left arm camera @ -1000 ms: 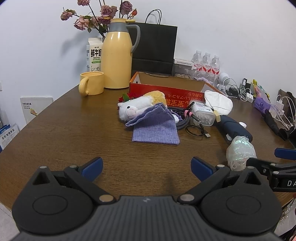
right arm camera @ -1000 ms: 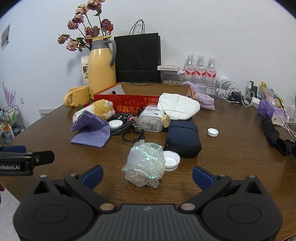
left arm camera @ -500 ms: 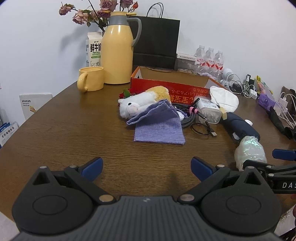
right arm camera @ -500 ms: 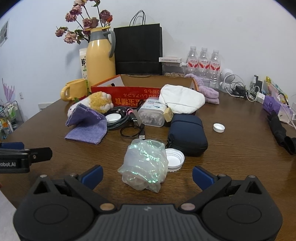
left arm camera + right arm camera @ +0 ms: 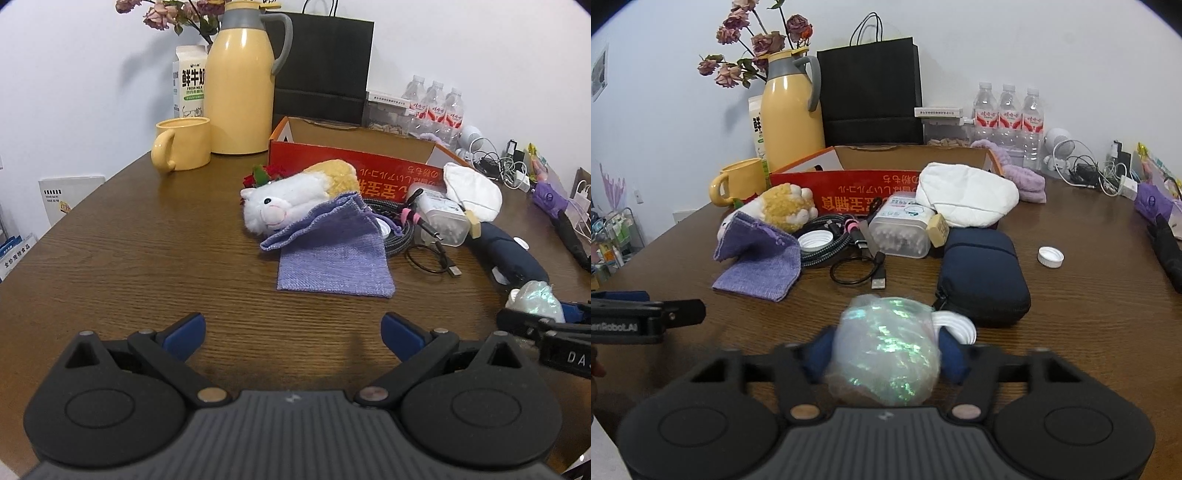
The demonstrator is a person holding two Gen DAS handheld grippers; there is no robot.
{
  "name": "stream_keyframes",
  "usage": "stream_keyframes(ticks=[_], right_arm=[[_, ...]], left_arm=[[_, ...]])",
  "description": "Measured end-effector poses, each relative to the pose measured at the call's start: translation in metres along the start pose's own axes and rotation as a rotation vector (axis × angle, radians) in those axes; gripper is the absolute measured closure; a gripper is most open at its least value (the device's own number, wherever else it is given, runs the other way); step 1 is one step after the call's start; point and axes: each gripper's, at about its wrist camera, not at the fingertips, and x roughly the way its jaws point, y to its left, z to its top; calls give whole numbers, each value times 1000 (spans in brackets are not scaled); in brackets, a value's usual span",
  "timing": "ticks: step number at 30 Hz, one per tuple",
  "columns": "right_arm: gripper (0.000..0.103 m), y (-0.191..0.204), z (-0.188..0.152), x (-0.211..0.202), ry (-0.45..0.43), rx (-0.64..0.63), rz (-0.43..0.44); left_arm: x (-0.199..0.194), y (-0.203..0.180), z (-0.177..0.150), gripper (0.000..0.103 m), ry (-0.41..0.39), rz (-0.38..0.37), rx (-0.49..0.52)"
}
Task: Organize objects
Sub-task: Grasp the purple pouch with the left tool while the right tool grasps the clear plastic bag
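A crumpled iridescent plastic bag (image 5: 886, 354) lies on the wooden table (image 5: 1089, 332) near its front edge. My right gripper (image 5: 885, 350) is closing around it, and its blue pads touch both sides of the bag. In the left wrist view the same bag (image 5: 535, 295) shows at the far right with the right gripper's fingers (image 5: 532, 321) around it. My left gripper (image 5: 291, 328) stands open over bare wood, a short way in front of a purple fabric pouch (image 5: 332, 258). A white and yellow plush toy (image 5: 295, 199) lies half under the pouch's flap.
A red cardboard box (image 5: 857, 177) stands open behind the clutter. Nearby lie a navy zip case (image 5: 982, 277), a white lid (image 5: 956, 326), a black USB cable (image 5: 857, 273), a cotton-swab box (image 5: 901, 232) and a white cloth (image 5: 967, 199). A yellow mug (image 5: 183, 147) and flask (image 5: 240, 92) stand back left.
The right gripper's jaws have come in from wide open onto the iridescent bag. Both grippers have moved forward and slightly down toward the objects.
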Motion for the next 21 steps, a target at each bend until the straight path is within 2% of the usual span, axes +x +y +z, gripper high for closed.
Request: stream_keyframes(ticks=[3,8,16,21], right_arm=[[67,-3,2,-1,-16,12,29],[68,-4,13,-4,-68,3,63],[68,-10,36,10,-134,-7,61],[67,-16,49,22,-164,-6,67]], left_arm=[[6,-1,3,0,7,1,3],[16,-5,11,0,16,5,12],[45,-22,34,0,48,-5,37],[74,-29,46,0,112,-14,39]])
